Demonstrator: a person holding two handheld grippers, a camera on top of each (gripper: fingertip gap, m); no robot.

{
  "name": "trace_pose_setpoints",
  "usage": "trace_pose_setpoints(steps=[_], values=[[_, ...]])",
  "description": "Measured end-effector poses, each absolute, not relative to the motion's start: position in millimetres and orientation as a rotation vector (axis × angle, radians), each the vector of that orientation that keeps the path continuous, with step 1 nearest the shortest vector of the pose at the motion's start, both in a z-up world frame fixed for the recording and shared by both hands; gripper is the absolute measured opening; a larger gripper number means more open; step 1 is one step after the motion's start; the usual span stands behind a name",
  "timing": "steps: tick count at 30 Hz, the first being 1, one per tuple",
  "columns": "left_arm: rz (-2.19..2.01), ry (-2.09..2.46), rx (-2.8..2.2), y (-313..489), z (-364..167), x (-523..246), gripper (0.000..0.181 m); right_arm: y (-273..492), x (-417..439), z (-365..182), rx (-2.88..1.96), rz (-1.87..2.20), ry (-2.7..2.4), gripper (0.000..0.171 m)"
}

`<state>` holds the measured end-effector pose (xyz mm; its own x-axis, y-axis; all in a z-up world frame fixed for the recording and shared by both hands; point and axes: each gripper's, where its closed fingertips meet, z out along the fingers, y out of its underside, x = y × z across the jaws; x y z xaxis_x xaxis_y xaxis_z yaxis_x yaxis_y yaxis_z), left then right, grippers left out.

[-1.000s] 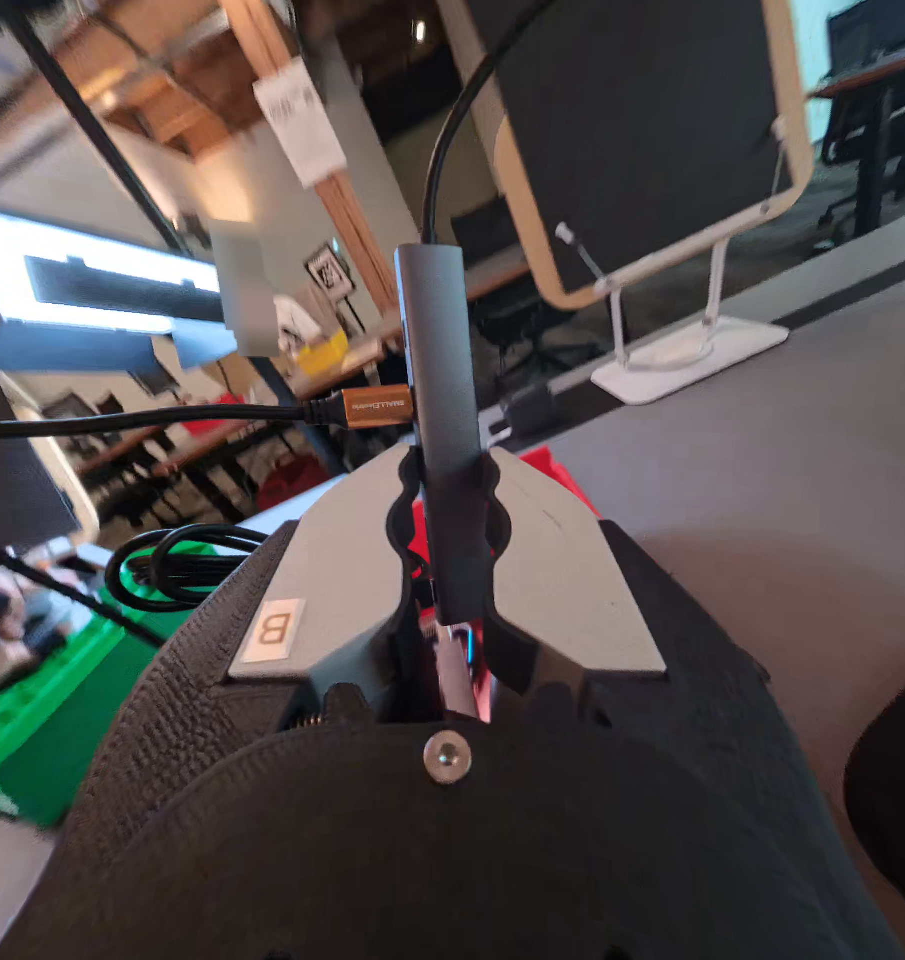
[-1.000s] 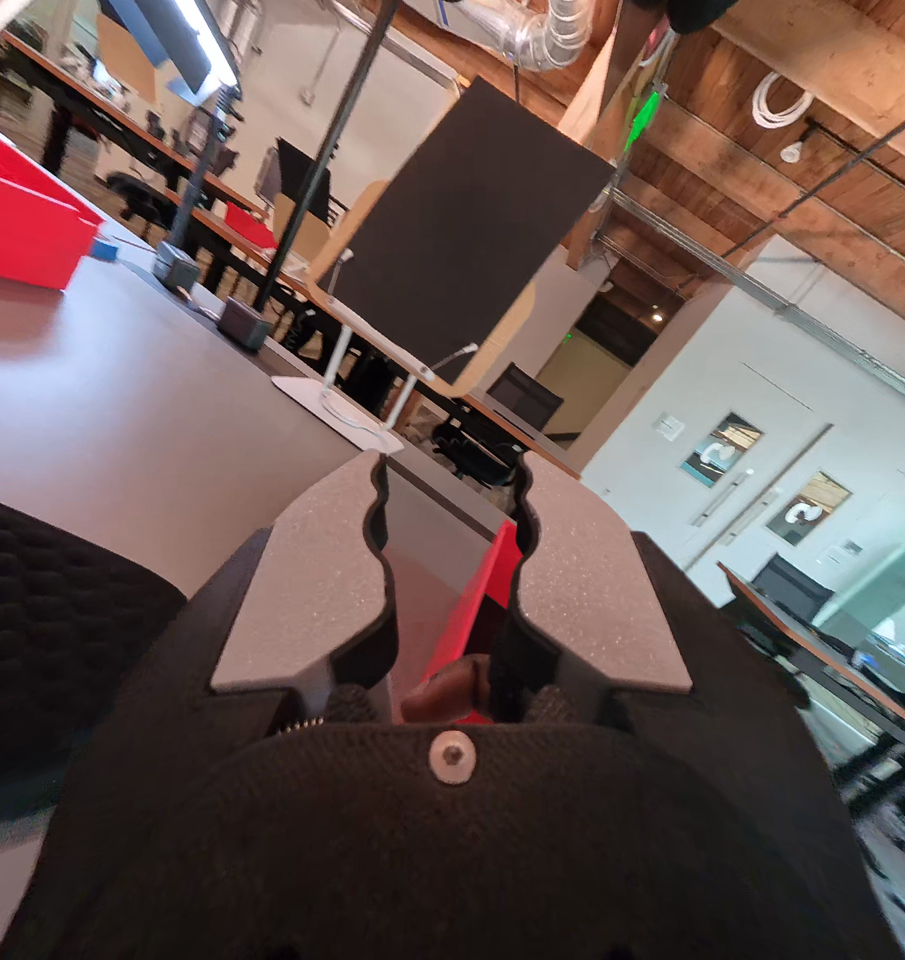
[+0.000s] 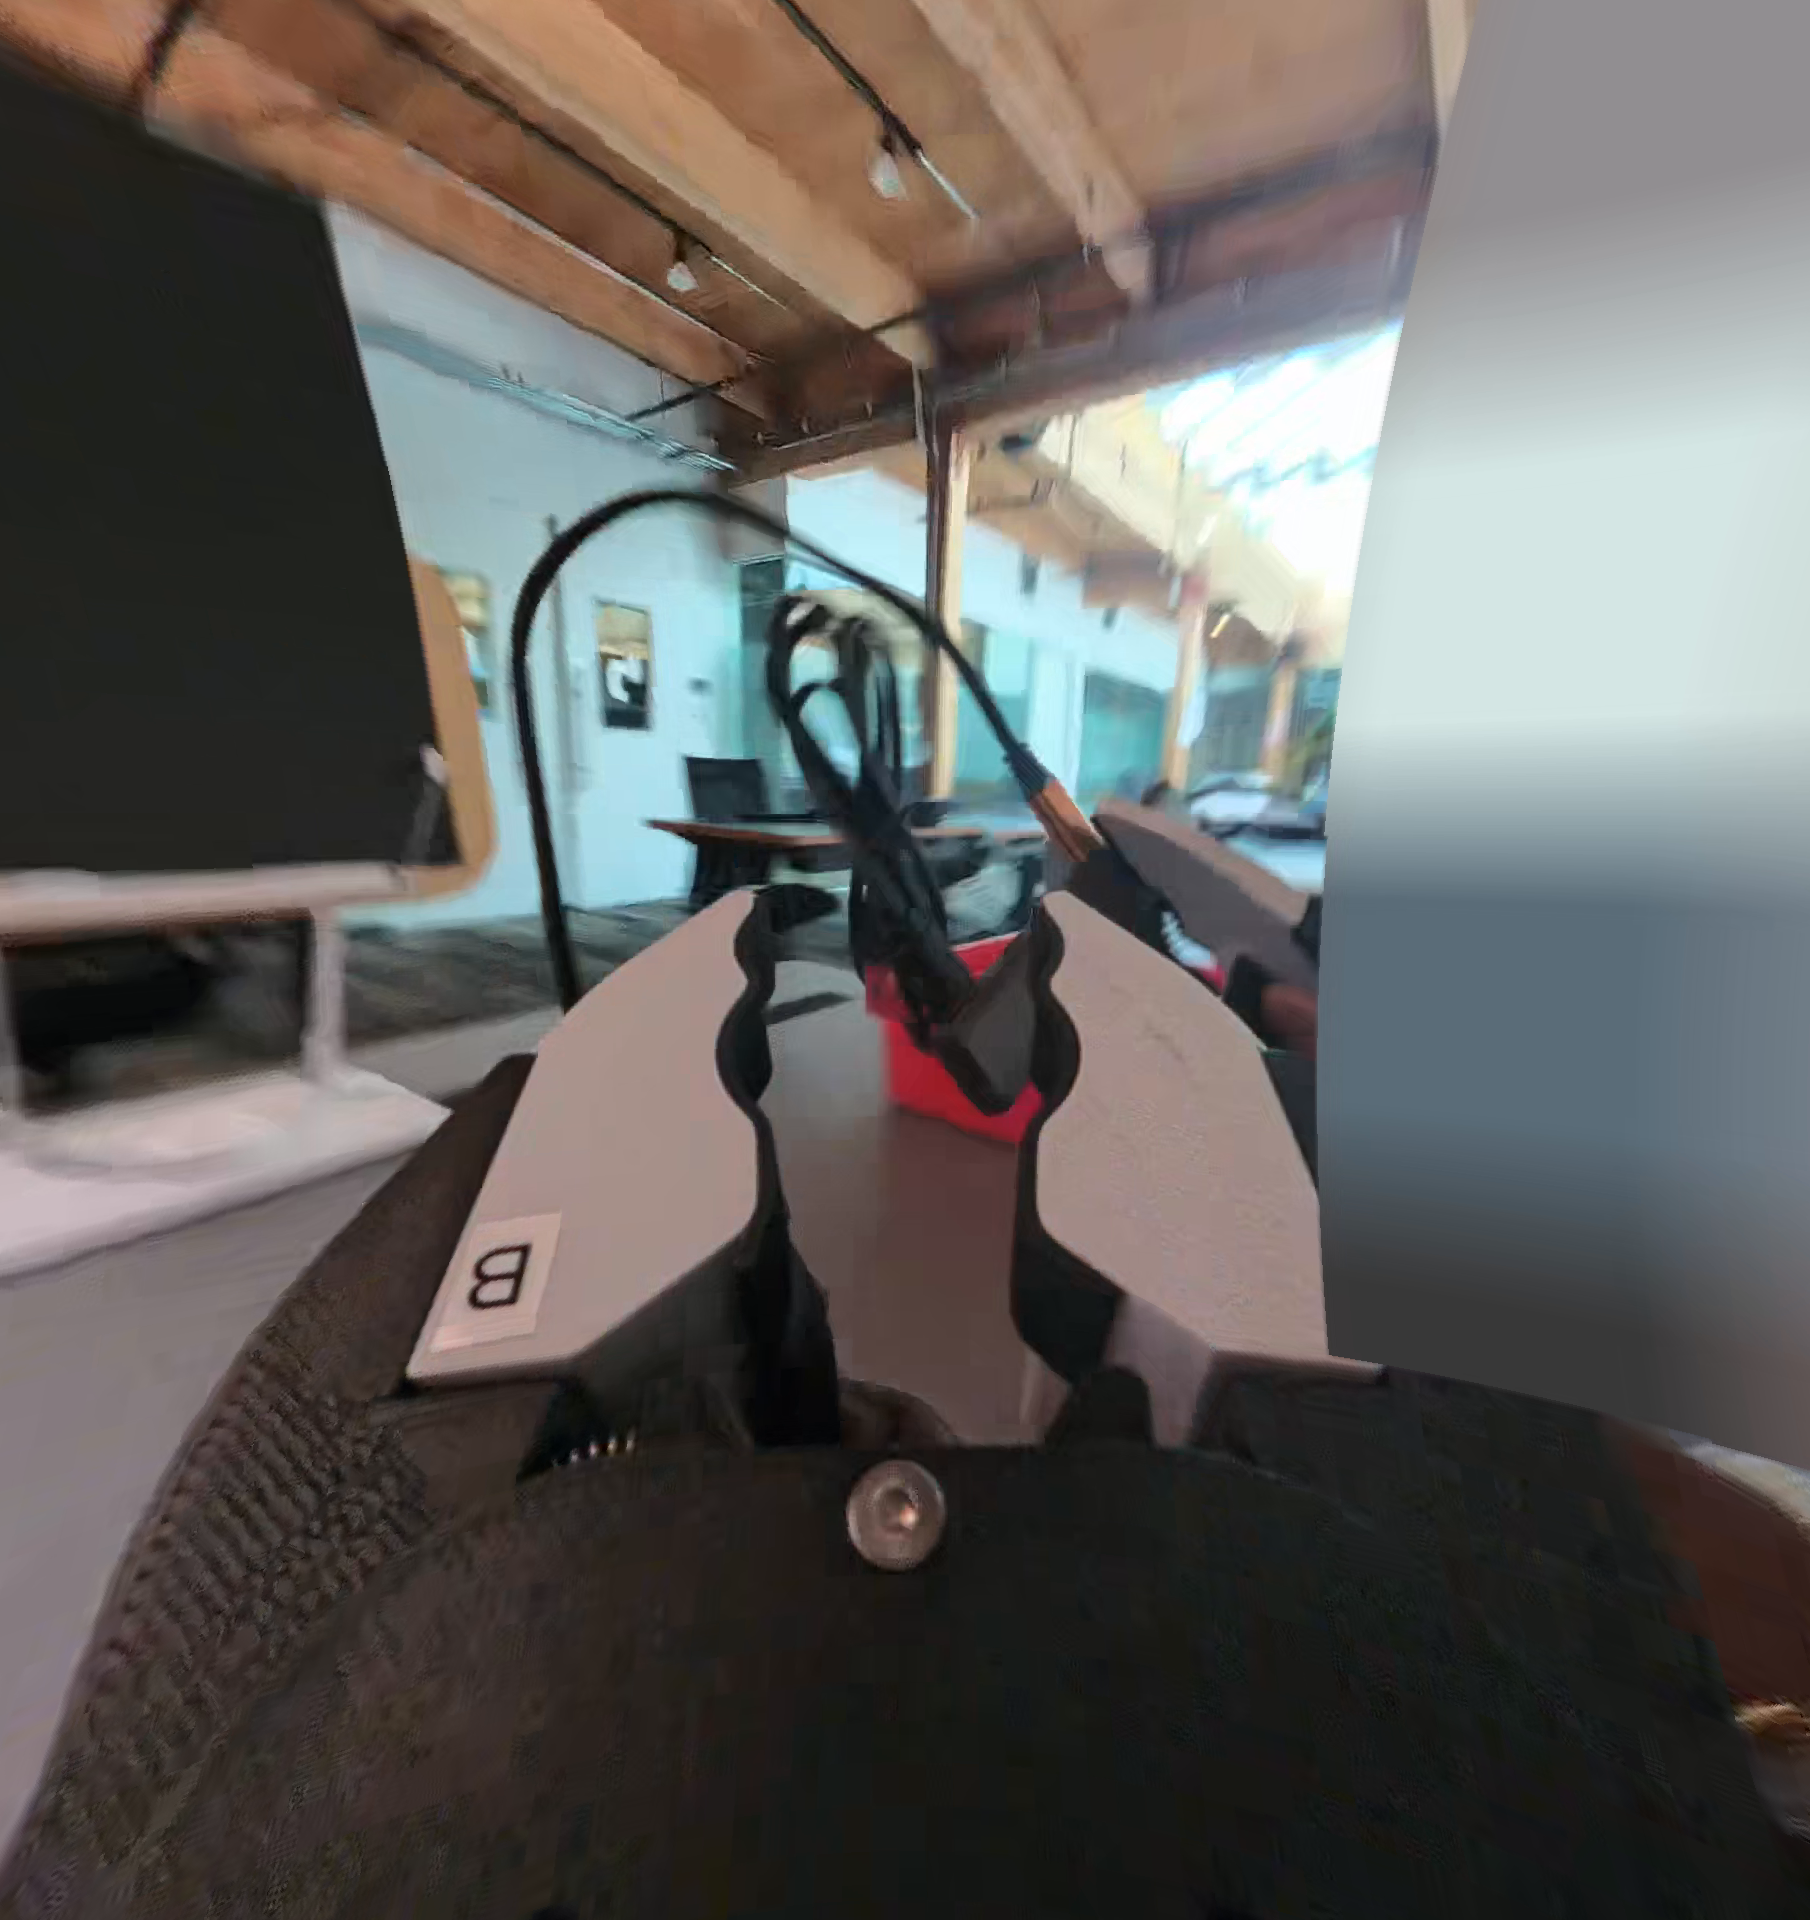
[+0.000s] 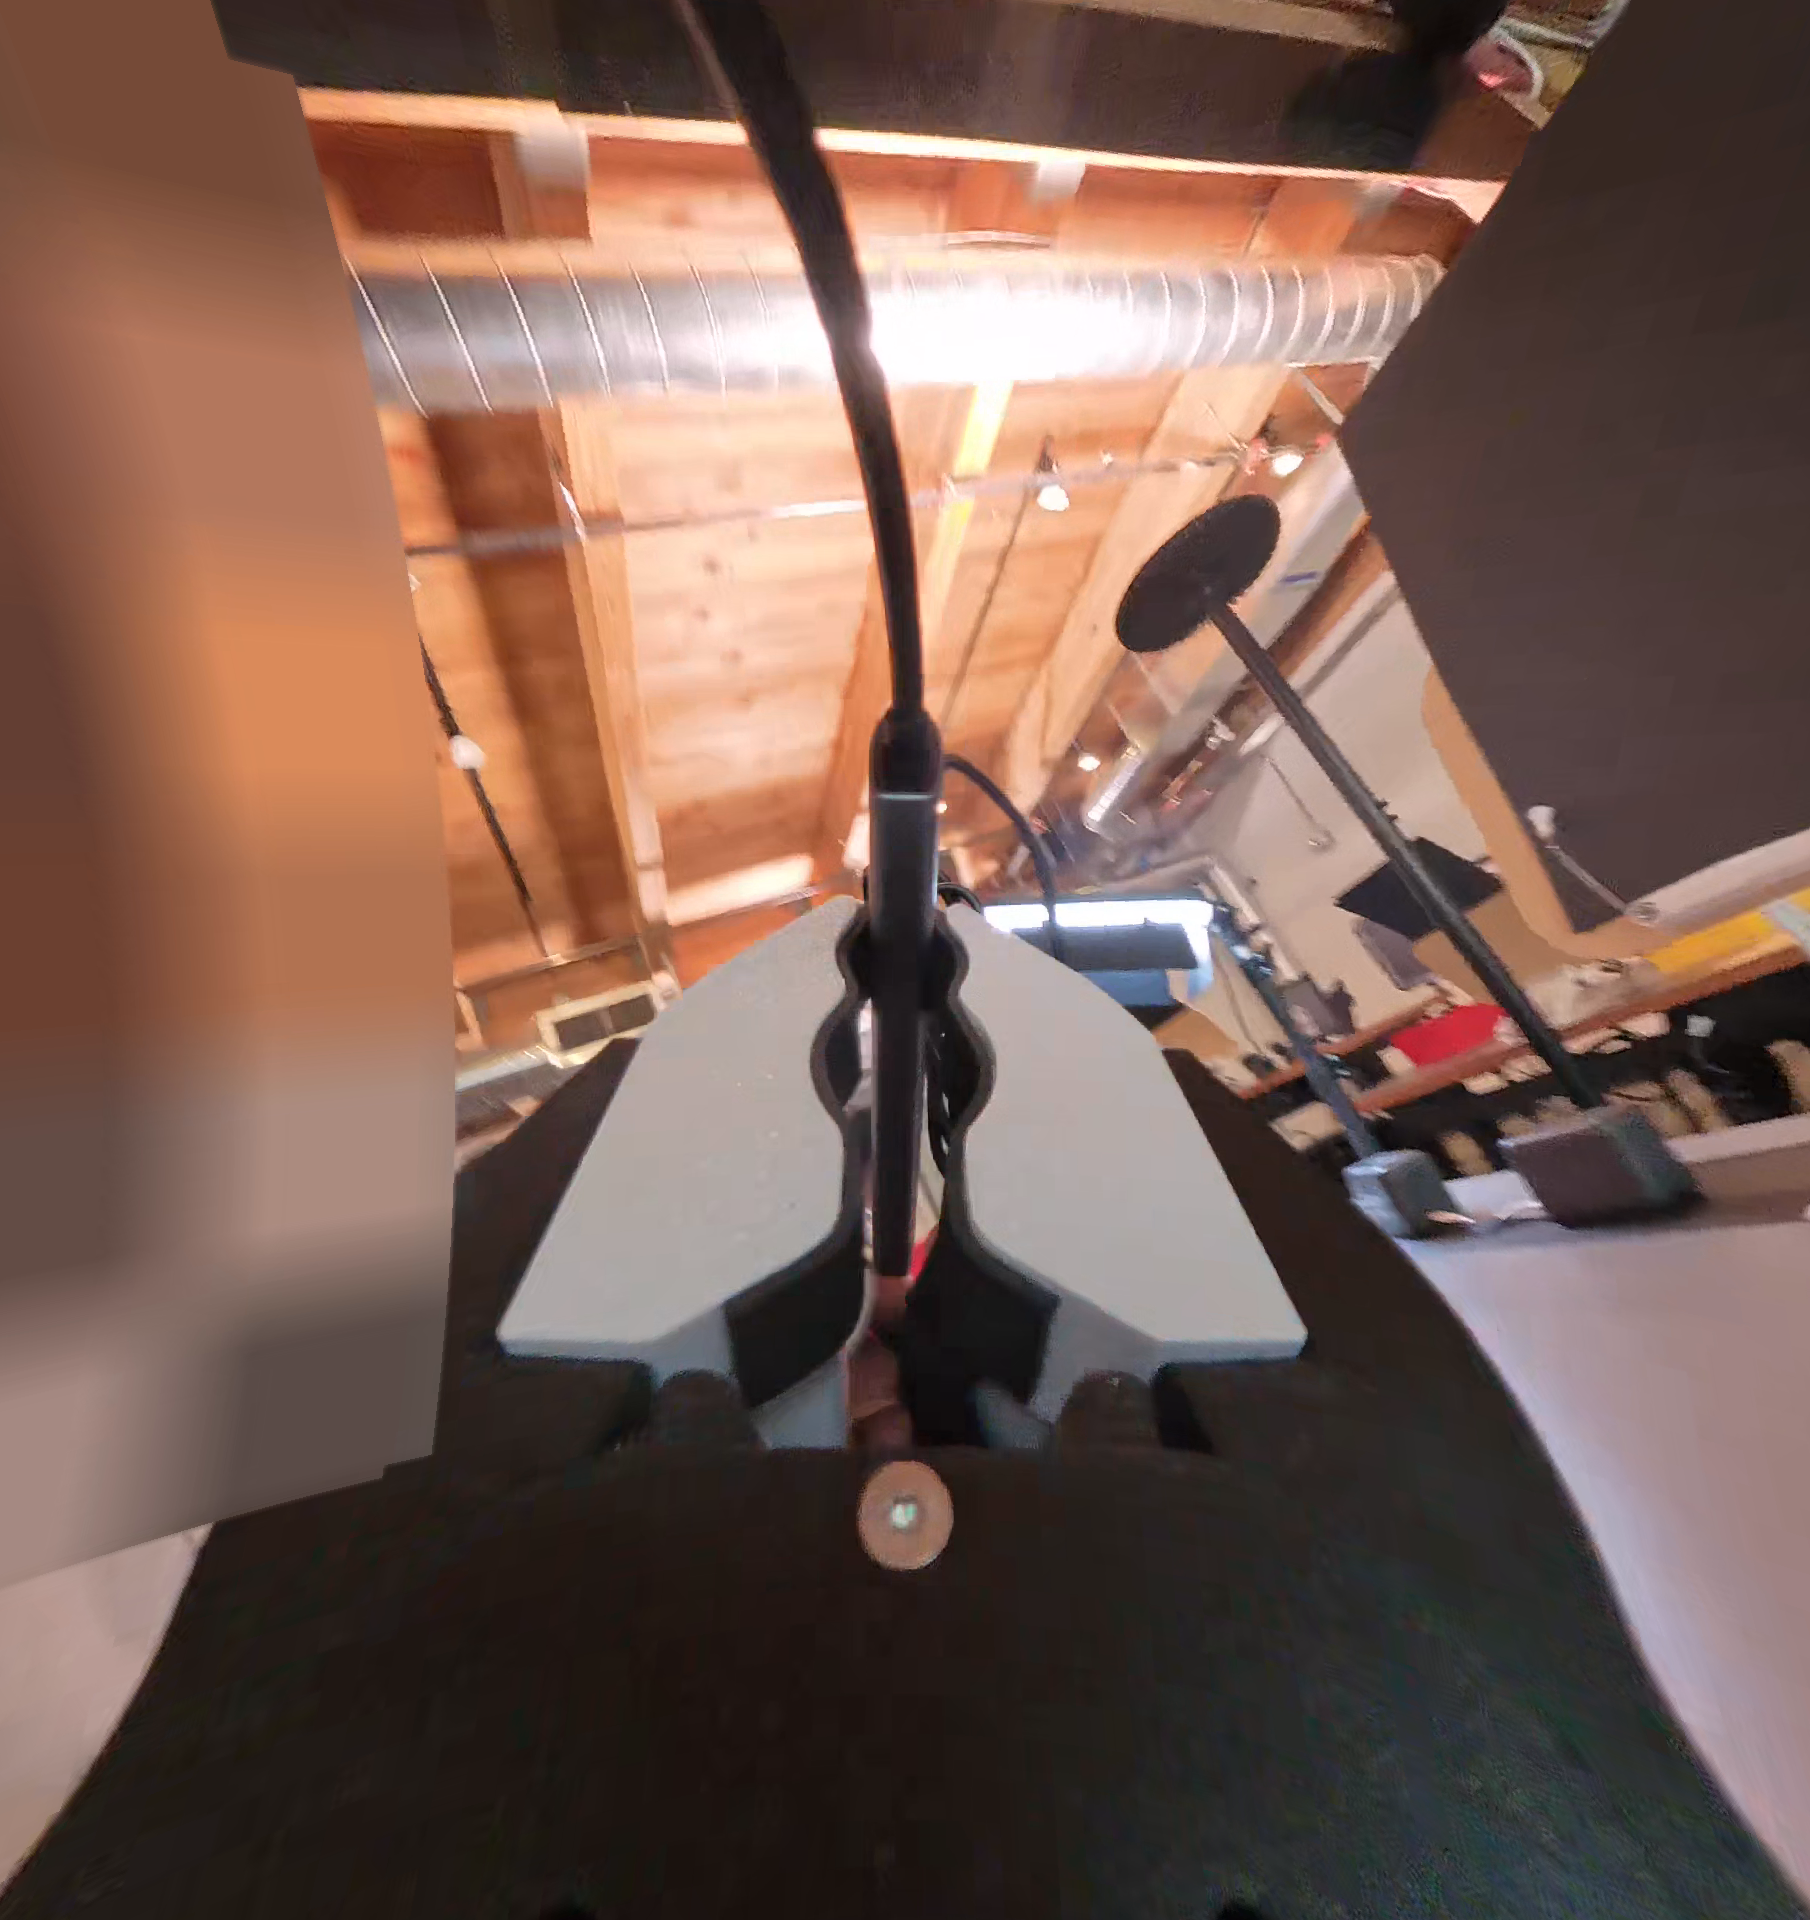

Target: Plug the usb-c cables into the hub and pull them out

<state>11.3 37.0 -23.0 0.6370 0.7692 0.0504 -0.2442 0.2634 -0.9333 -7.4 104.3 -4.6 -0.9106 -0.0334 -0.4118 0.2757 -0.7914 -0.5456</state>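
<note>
My left gripper (image 3: 901, 914) is open and empty above the grey table. Beyond its fingertips a black usb-c cable (image 3: 672, 504) arcs over to an orange plug (image 3: 1059, 814), which meets a dark grey piece at the right (image 3: 1181, 862); I cannot tell whether it is plugged in. A tangled bundle of black cable (image 3: 870, 790) hangs in front of the fingertips. My right gripper (image 4: 903, 935) is shut on the slim dark grey hub (image 4: 901, 1039), seen edge-on and upright. The hub's thick black lead (image 4: 859, 364) runs up out of view.
A red bin (image 3: 942, 1081) stands on the table (image 3: 101, 1403) just past the left fingers. A black panel on a white stand (image 3: 153, 520) is at the left. Black poles on weighted bases (image 4: 1597, 1164) stand at the table's far edge in the right wrist view.
The hub has passed from my left gripper to my right one. The left jaws have opened; the right jaws have shut on the hub. Both views have swung round.
</note>
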Motion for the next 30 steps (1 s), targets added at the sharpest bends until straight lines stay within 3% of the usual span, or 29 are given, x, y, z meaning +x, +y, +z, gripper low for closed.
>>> trace_pose_setpoints(steps=[4, 7, 9, 12, 15, 18, 20, 25, 28, 30], values=[[0.179, -0.626, -1.054, 66.7, -49.8, 17.5, 0.059, 101.3, 1.4, -1.7, 0.492, -2.662, 0.757, 0.009], [0.101, -0.545, -0.957, 75.7, -38.5, 26.3, 0.043, 83.5, 8.7, -7.7, 0.475, -2.6, 0.784, 0.009], [0.176, -0.551, -0.939, 72.1, -37.2, 21.8, 0.019, 72.7, 13.6, -12.4, 0.467, -2.587, 0.849, 0.01], [0.253, -0.537, -0.96, 63.2, -39.9, 19.3, 0.015, 62.6, 6.0, -25.1, 0.582, -2.48, 0.919, 0.012], [0.449, -0.545, -0.979, 40.3, -39.8, 12.2, 0.014, 52.3, -3.8, -61.1, 0.805, -2.259, 1.03, 0.029], [0.714, -0.535, -1.092, 18.3, -41.3, 3.9, 0.014, 47.4, 16.2, -89.0, 0.801, -2.158, 1.13, 0.022], [0.914, -0.498, -1.182, 9.7, -43.4, 0.7, 0.014, 48.7, 28.2, -80.8, 0.753, -2.269, 1.168, 0.014], [1.347, -0.345, -1.331, 10.3, -45.3, 4.2, 0.013, 42.6, 47.7, -45.7, 0.564, -2.65, 1.583, 0.027], [1.356, -0.275, -1.349, 22.6, -47.4, 10.7, 0.013, 70.7, 19.2, -21.8, 0.657, -2.948, 1.703, 0.025], [1.34, -0.252, -1.37, 29.3, -51.2, 12.0, 0.013, 69.0, 12.0, -17.9, 0.586, -2.934, 1.817, 0.024]])
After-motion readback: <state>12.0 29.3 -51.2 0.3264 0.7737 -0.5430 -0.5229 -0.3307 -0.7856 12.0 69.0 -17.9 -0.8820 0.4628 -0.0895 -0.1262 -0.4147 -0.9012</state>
